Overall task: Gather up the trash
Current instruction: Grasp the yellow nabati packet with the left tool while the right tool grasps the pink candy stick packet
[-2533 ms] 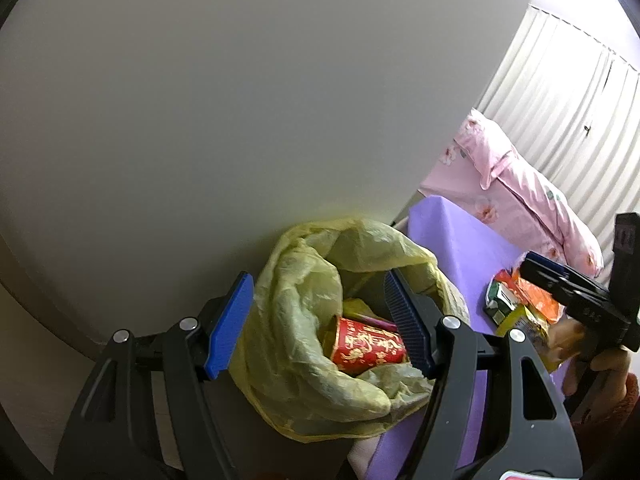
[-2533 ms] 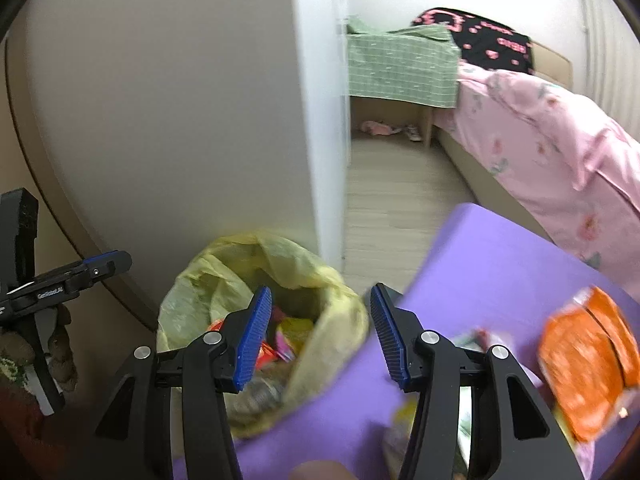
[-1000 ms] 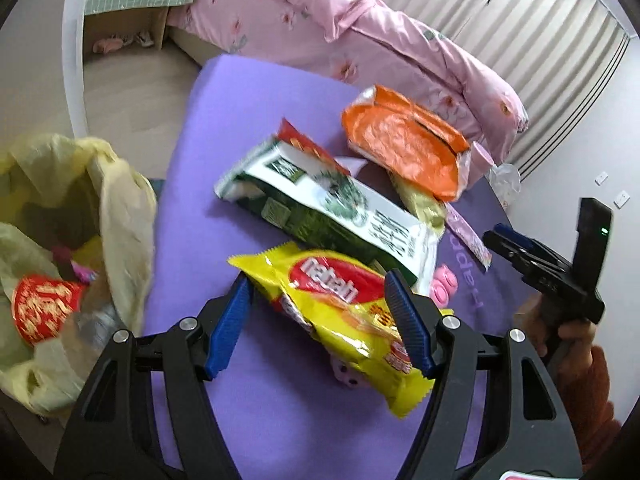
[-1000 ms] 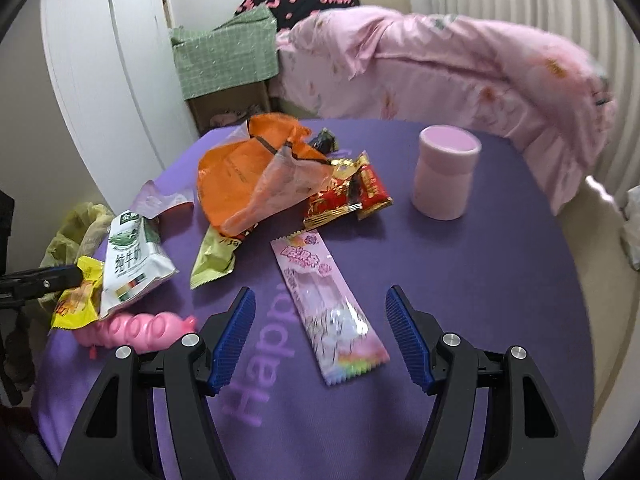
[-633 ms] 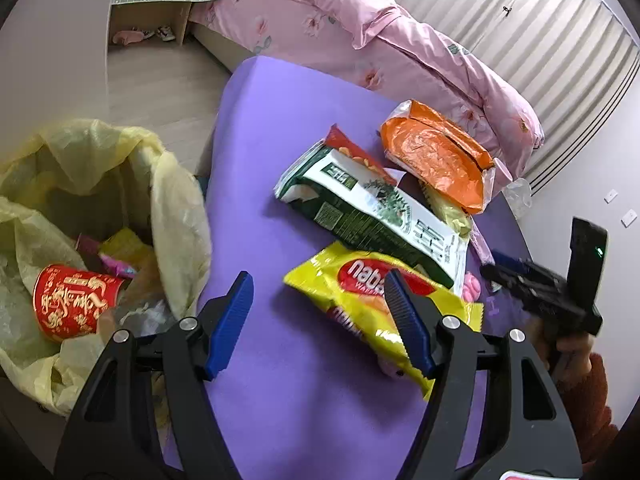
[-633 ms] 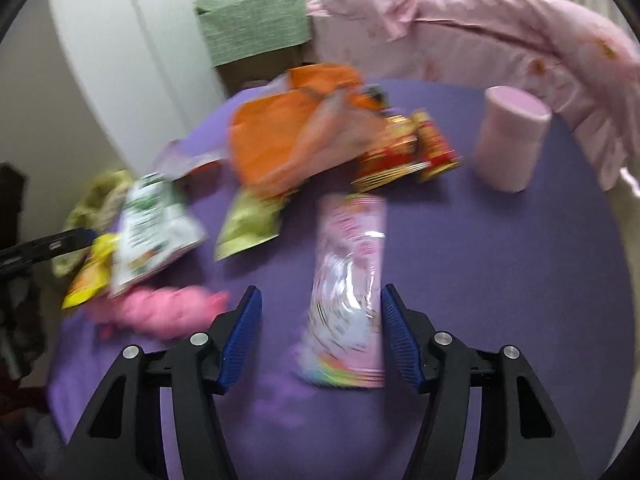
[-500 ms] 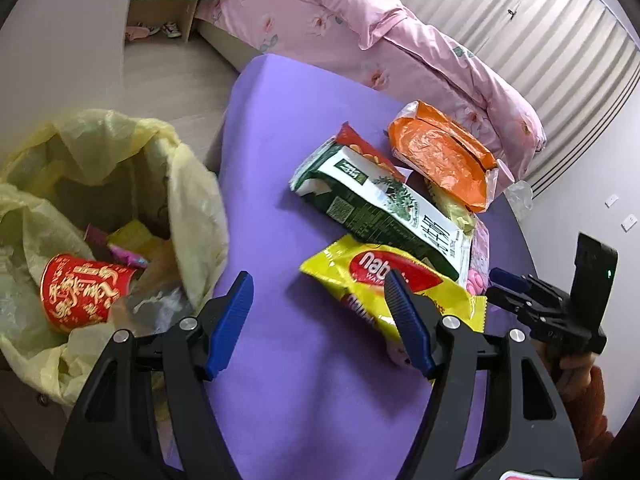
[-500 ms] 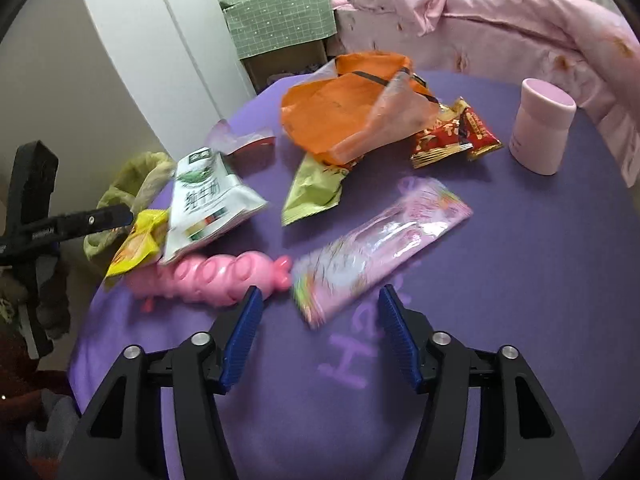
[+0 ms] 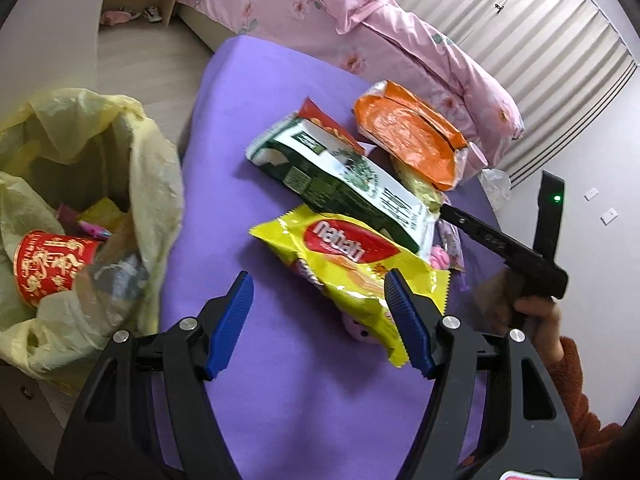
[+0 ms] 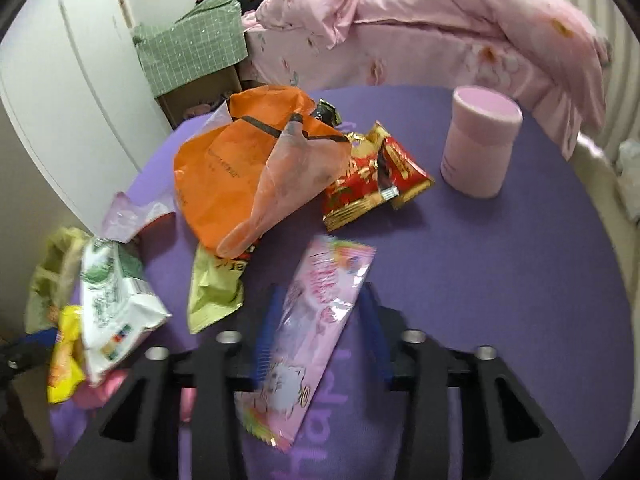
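A person's right gripper (image 10: 318, 330) has its blue jaws just closing in around a long pink candy wrapper (image 10: 308, 332) that lies on the round purple table (image 10: 500, 280); the wrapper sits between the pads, though motion blur hides whether they press on it yet. Across the table, the left gripper (image 9: 320, 320) hovers with its jaws wide and empty above the purple cloth, its right pad at the edge of a yellow snack bag (image 9: 352, 260). That bag lies partly over a pink toy (image 9: 360, 330) and beside a green-and-white packet (image 9: 340, 176). Just off the table's left edge, a yellow plastic trash bag (image 9: 152, 168) stands open with a red paper cup (image 9: 44, 266) and other scraps inside. Farther along the table lie a pale green wrapper (image 10: 216, 292), a crumpled orange bag (image 10: 248, 164) and red-and-gold wrappers (image 10: 372, 172), the last tucked against the orange bag. A pink cylindrical container (image 10: 478, 146) stands upright, apart from the litter. Beyond the table, a bed with pink floral bedding (image 10: 420, 28) runs along the curtained wall.
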{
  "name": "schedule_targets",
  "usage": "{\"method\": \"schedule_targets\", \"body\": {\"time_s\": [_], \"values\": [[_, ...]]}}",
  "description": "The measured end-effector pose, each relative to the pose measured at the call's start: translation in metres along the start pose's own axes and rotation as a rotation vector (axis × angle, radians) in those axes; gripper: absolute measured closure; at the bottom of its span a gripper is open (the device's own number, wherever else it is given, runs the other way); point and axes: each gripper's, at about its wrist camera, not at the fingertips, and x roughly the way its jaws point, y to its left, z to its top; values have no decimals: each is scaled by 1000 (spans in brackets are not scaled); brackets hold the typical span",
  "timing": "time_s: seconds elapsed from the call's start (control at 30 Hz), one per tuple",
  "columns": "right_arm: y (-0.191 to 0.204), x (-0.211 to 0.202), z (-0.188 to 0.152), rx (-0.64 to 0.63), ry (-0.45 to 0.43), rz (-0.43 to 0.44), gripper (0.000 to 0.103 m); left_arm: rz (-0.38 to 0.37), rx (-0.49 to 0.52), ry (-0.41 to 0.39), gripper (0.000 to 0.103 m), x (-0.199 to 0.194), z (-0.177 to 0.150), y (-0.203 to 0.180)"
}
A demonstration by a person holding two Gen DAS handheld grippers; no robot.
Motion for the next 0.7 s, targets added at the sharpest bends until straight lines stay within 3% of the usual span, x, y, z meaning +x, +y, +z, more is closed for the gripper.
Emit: {"method": "schedule_targets", "body": {"time_s": [0.03,0.1,0.23,0.4,0.5,0.6,0.7], "values": [[-1,-1,-3,-13,-3,10,89,-6,-2,3,39,1,0,0],[-6,-4,-8,3,7,69,91,-9,-4,7,39,4,2,-2],[-11,-27,-30,-5,-21,55,94,7,-33,21,39,16,5,-2],[-22,-61,-58,22,-77,62,94,24,-90,24,53,26,9,4],[-27,-75,-70,40,-95,86,94,19,-93,27,68,29,10,2],[-25,-86,-76,21,-116,91,94,10,-58,12,79,25,11,-7],[-18,-97,-79,-6,-144,102,94,13,5,-14,84,15,11,-19]]}}
